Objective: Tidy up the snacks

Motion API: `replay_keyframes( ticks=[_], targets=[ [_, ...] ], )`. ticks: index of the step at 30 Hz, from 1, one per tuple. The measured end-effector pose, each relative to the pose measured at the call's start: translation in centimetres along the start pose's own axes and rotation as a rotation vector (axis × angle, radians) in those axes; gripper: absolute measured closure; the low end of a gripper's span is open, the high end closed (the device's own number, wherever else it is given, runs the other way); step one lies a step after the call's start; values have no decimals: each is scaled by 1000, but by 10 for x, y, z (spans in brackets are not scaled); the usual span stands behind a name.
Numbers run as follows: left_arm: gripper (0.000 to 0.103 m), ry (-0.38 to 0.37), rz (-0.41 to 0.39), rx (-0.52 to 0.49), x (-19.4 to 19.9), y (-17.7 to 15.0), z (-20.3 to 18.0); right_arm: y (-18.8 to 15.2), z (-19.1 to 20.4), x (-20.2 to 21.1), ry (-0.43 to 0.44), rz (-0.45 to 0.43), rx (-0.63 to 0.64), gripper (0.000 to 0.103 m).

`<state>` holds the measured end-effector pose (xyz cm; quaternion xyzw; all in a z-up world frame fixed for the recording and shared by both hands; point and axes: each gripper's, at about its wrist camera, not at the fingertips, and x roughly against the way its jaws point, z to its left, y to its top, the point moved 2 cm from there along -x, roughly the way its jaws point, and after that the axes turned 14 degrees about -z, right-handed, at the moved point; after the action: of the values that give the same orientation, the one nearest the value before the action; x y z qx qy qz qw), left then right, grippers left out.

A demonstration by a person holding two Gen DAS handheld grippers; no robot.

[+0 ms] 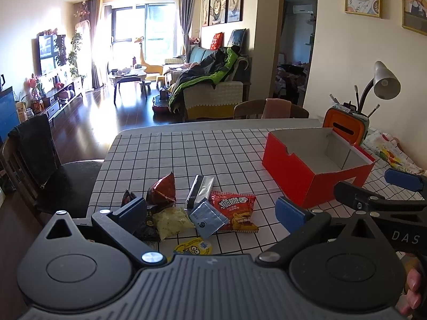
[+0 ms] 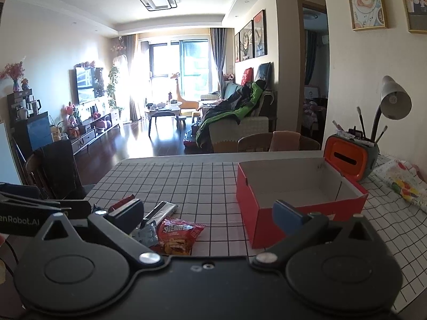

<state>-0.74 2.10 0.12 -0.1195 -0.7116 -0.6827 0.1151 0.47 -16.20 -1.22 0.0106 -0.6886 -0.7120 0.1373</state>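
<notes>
Checked tablecloth (image 1: 165, 154) ahead: my spread, empty left gripper (image 1: 210, 210) and right gripper (image 2: 208, 213) face scattered snack packets (image 1: 232, 210); red cardboard box (image 1: 315, 186) ahead-right is unfilled.

Bright daylight is pouring through a large window (image 2: 177, 64) at the far end of a living room, glaring off the dark wooden floor (image 2: 138, 144). Grey curtains (image 2: 220, 58) are hanging beside it. A television (image 2: 84, 84) is standing on a low cabinet along the left wall, near leafy plants (image 2: 113, 80). A sofa (image 2: 237, 128) draped with a green and black jacket (image 2: 234, 112) is sitting to the right. Framed pictures (image 2: 250, 37) are hanging above it. A grey desk lamp (image 2: 395, 101) is leaning by the near wall.
</notes>
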Motion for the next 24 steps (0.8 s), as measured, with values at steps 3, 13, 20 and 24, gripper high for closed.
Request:
replay_keyframes(
  ticks=[3, 13, 20, 24],
  targets=[
    [0, 1, 2, 0, 1, 0, 1, -1, -2, -2, 7, 10, -9, 0],
    [0, -2, -7, -5, 3, 0, -1, 0, -1, -1, 3, 22, -8, 0],
    [0, -4, -11, -5, 4, 1, -1, 1, -1, -1, 3, 19, -7, 0],
    [0, -4, -11, -6, 4, 2, -2, 2, 0, 1, 6, 10, -5, 0]
  ],
)
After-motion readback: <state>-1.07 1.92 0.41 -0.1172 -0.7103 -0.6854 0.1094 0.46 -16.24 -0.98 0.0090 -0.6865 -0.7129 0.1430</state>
